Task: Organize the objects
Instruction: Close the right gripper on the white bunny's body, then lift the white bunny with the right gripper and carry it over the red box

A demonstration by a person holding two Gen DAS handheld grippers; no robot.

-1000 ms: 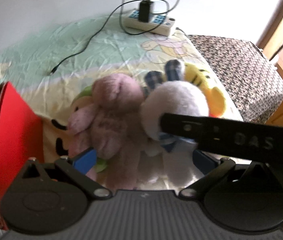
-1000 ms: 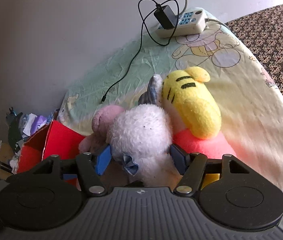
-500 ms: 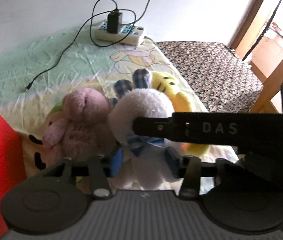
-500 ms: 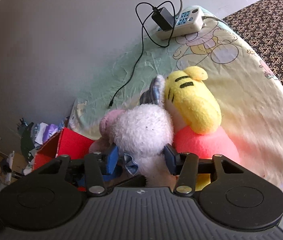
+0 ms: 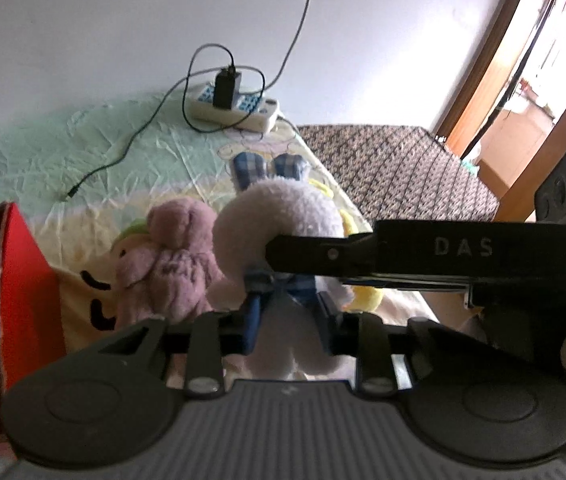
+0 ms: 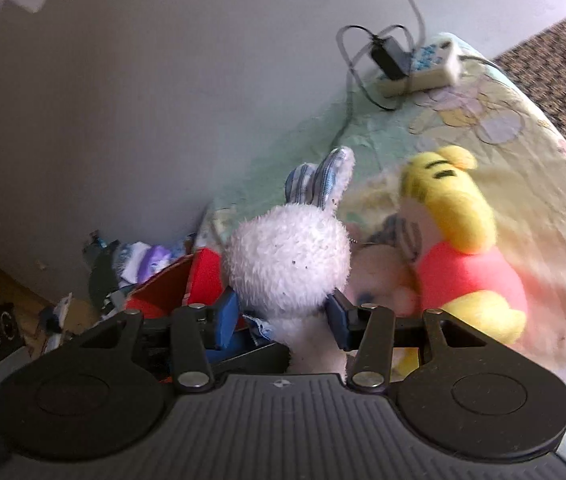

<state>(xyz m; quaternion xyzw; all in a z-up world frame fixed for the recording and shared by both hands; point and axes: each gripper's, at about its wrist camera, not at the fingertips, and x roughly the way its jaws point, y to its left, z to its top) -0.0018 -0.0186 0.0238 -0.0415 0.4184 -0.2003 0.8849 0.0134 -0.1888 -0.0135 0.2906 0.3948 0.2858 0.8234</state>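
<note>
So far the sorting looks barely begun: on the bed sheet [image 5: 83, 160] the pink plush [image 5: 171, 256] and the yellow bear [image 6: 459, 240] lie loose, and the red box [image 5: 23, 280] at its edge seems, through blur, mostly unfilled. I have the white rabbit [image 6: 287, 260] pinched by both tools: the left gripper [image 5: 287, 320] is closed tight on its lower body, and the right gripper [image 6: 283, 316] clamps it just under the head, part-open around its bulk. Left to do: carry it to the box, then the others. Behind, a power strip [image 5: 235, 110] and its charger cable [image 5: 123, 152] trail across the sheet, a possible snag.
</note>
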